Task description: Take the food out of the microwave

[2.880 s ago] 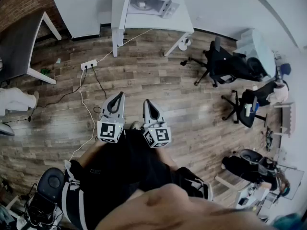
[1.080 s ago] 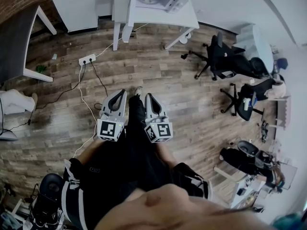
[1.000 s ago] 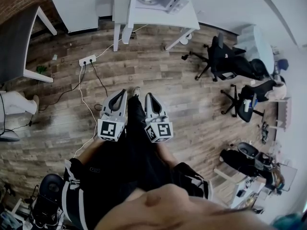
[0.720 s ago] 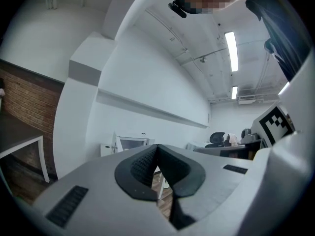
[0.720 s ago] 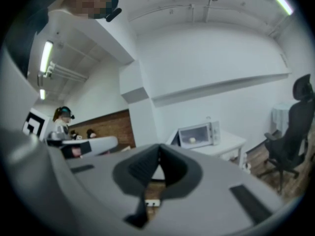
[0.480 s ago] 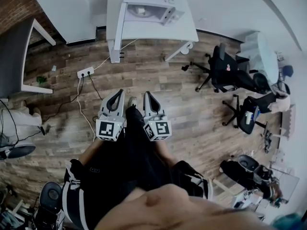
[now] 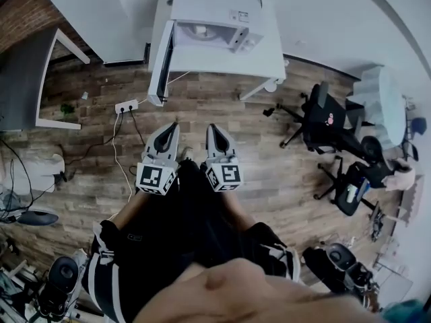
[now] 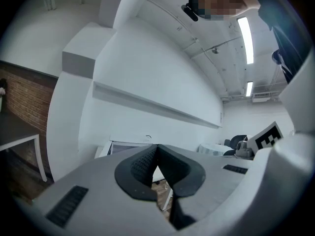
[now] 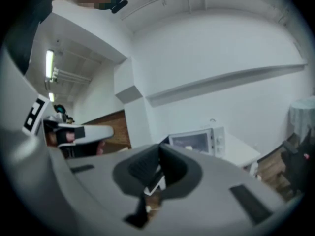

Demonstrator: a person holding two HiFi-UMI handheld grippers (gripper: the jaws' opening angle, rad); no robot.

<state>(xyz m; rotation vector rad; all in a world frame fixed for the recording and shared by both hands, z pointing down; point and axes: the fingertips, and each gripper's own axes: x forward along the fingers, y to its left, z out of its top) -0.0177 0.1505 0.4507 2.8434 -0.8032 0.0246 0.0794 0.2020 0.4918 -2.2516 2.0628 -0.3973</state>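
In the head view, the left gripper (image 7: 172, 129) and the right gripper (image 7: 211, 130) are held side by side above the wooden floor (image 7: 222, 106), both pointing toward the microwave (image 7: 214, 20). It sits well ahead on a white tabletop (image 7: 266, 59), and something pale shows behind its door window; we cannot tell what it is.

In the left gripper view, the left gripper (image 8: 157, 151) has its jaws pressed together with nothing between them. The microwave (image 8: 123, 148) peeks just above the left jaw.

In the right gripper view, the right gripper (image 9: 158, 151) also has its jaws fully together and empty. The microwave (image 9: 197, 140) stands beyond them on the tabletop (image 9: 241, 154), and its door looks shut.
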